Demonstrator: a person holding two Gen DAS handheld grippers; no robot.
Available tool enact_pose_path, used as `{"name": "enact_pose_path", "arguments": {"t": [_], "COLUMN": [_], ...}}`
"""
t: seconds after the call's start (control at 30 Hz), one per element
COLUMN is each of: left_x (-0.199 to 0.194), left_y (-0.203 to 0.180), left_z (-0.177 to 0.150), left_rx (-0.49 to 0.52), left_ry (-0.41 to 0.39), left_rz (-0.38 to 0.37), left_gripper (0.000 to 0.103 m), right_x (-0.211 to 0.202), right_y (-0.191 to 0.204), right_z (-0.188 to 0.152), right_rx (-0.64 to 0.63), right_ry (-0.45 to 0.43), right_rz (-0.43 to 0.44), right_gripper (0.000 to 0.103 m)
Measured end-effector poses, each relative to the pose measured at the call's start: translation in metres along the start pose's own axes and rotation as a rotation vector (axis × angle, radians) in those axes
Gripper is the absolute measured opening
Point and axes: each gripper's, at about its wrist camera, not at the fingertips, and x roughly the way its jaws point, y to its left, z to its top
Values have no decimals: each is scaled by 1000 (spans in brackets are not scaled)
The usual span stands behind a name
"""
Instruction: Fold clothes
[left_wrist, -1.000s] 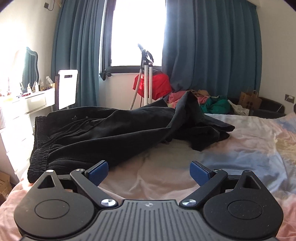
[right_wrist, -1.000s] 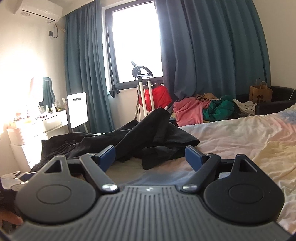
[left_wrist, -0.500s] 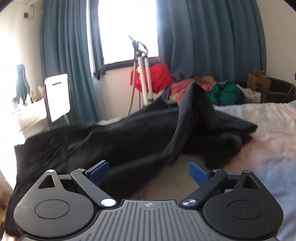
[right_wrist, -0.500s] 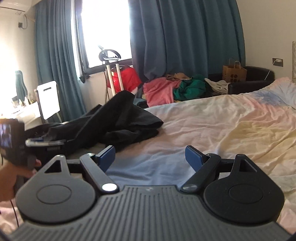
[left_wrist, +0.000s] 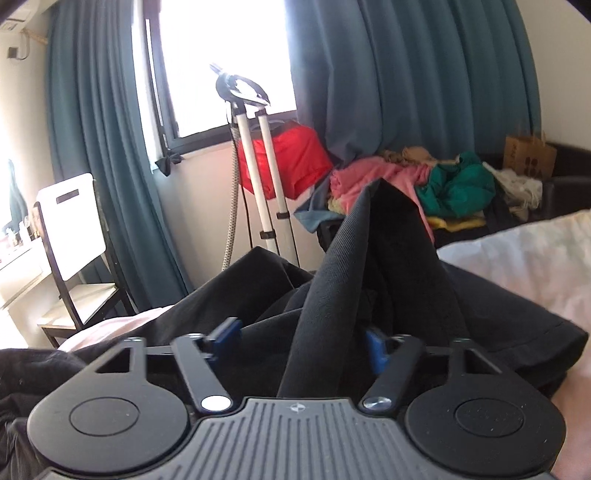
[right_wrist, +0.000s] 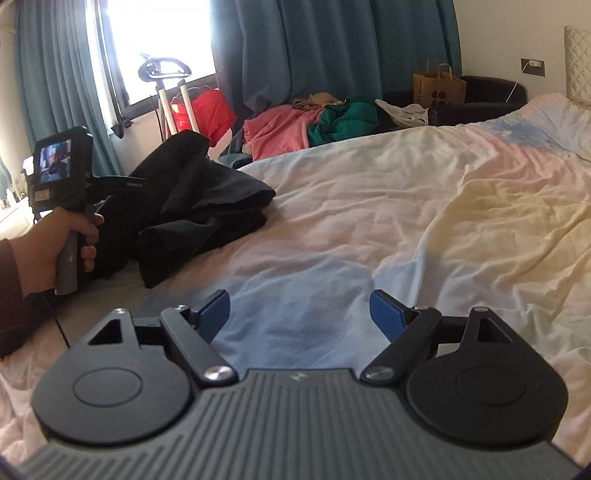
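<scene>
Left wrist view: the left gripper (left_wrist: 301, 341) has its jaws spread, a raised fold of the black garment (left_wrist: 332, 295) standing between them, not pinched. The right gripper (right_wrist: 300, 314), jaws wide and empty, hovers over the bed (right_wrist: 406, 206); the garment lies heaped at the bed's left edge.

Teal curtains (left_wrist: 424, 92) flank a bright window (left_wrist: 221, 62). A garment steamer stand (left_wrist: 255, 166) stands below it, beside a red bag (left_wrist: 295, 166). A white chair (left_wrist: 70, 229) sits at left. A paper bag (right_wrist: 439, 88) rests on a dark sofa (right_wrist: 487, 99). A pastel sheet covers the bed (right_wrist: 406, 206).
</scene>
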Motion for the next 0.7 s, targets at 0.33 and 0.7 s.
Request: {"name": "enact_pose_path", "arguments": {"t": [0.33, 0.7], "left_x": [-116, -322], "left_y": [14, 83], "left_z": [2, -87], "left_rx": [-68, -242], "left_ry": [-108, -257], "left_rz": [-225, -235], "left_gripper": [4, 4], "right_x": [-5, -58], "right_y": [-7, -14], "right_z": [1, -4], "right_rx": [44, 261], "right_ry": [-49, -109], "right_rz": [-8, 261], "right_gripper": [84, 85]}}
